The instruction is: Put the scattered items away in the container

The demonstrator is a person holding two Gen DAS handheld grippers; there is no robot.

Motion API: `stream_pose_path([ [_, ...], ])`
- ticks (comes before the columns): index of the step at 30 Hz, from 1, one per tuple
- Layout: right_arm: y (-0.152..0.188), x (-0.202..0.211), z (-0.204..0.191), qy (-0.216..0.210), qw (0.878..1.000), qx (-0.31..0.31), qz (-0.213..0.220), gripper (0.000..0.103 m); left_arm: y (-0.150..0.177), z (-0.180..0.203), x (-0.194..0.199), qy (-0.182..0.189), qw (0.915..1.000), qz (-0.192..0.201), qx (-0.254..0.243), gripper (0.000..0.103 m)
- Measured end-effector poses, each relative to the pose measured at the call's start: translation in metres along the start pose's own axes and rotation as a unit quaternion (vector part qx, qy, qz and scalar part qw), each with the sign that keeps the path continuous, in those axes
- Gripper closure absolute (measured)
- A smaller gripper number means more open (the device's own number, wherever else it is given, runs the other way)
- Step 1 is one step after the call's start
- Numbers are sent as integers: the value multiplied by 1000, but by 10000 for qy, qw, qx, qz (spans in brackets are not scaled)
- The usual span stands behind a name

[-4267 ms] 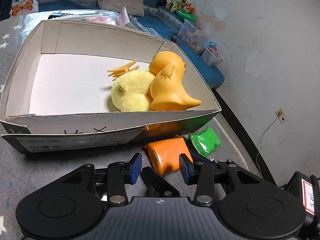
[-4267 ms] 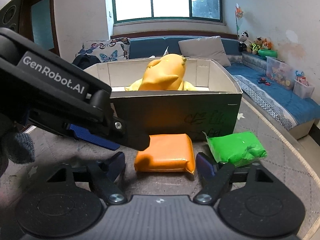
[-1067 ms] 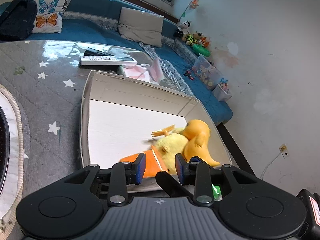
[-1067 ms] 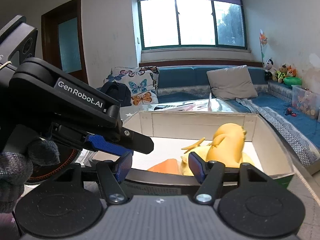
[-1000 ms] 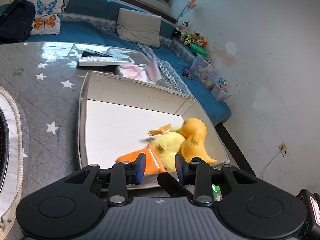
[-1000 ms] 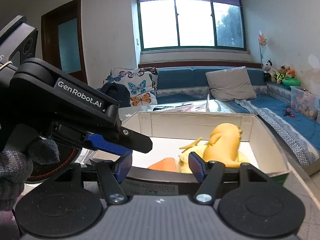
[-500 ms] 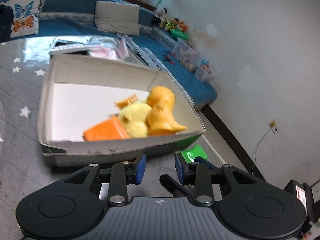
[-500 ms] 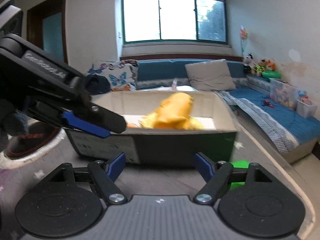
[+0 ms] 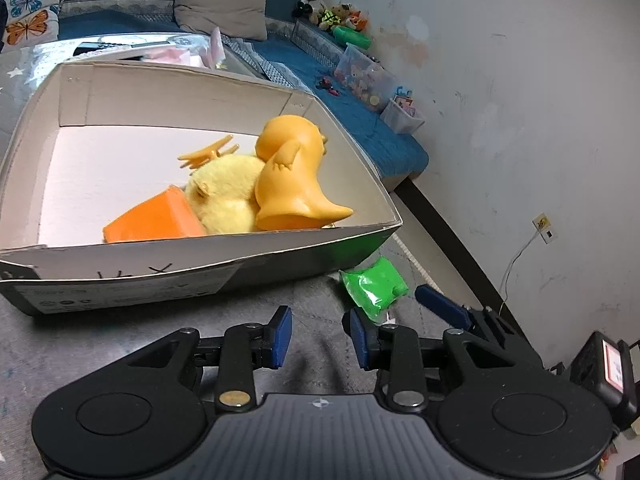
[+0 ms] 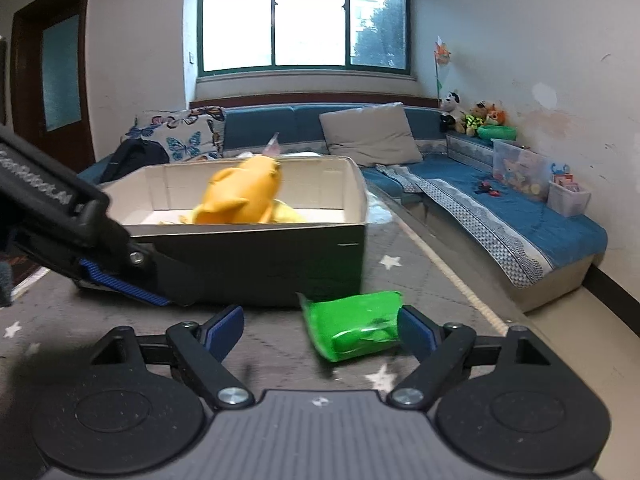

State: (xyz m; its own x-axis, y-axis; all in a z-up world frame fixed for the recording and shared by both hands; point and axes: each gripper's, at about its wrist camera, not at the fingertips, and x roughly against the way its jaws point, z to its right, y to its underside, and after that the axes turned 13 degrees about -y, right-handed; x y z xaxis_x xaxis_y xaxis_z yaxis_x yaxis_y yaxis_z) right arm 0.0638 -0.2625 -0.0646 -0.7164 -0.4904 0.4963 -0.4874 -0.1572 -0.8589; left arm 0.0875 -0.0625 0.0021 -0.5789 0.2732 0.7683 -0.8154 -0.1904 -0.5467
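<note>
The cardboard box (image 9: 208,268) holds an orange packet (image 9: 154,222), a yellow plush chick (image 9: 228,196) and an orange rubber duck (image 9: 290,184). A green packet (image 9: 374,286) lies on the grey rug by the box's near right corner. My left gripper (image 9: 318,336) is open and empty, low over the rug in front of the box. My right gripper (image 10: 320,330) is open wide, with the green packet (image 10: 356,330) between its fingers, close to the right one. The box (image 10: 260,268) stands just behind it, with the duck (image 10: 240,196) showing above its rim.
The left gripper's body (image 10: 80,240) crosses the left of the right wrist view. A blue sofa (image 10: 500,208) with a grey cushion and toy bins runs along the back and right. The wall (image 9: 520,120) and a socket cable stand to the right.
The orange packet left my left gripper and now lies in the box. Both grippers pulled back and down in front of the box. My right gripper came around the green packet.
</note>
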Motion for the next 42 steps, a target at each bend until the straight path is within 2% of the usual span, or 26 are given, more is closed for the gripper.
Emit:
stream_pose_path([
  [11, -1, -21, 17, 46, 9996, 81, -285, 15, -2, -5, -7, -58, 9998, -122, 110, 69],
  [14, 0, -24, 17, 62, 9994, 121, -309, 18, -1, -4, -8, -61, 9998, -137, 110, 69],
  [16, 2, -25, 17, 47, 9994, 101, -324, 26, -1, -6, -9, -57, 9998, -151, 135, 69],
  [19, 4, -23, 16, 7, 9994, 63, -339, 31, 0, -8, -9, -48, 9997, -160, 169, 69],
  [32, 19, -10, -20, -437, 9985, 75, -312, 36, 2, -20, -9, 111, 9992, -164, 336, 69],
  [42, 15, -11, -33, -502, 9982, 110, -310, 35, 3, -33, -7, 146, 9983, -222, 528, 69],
])
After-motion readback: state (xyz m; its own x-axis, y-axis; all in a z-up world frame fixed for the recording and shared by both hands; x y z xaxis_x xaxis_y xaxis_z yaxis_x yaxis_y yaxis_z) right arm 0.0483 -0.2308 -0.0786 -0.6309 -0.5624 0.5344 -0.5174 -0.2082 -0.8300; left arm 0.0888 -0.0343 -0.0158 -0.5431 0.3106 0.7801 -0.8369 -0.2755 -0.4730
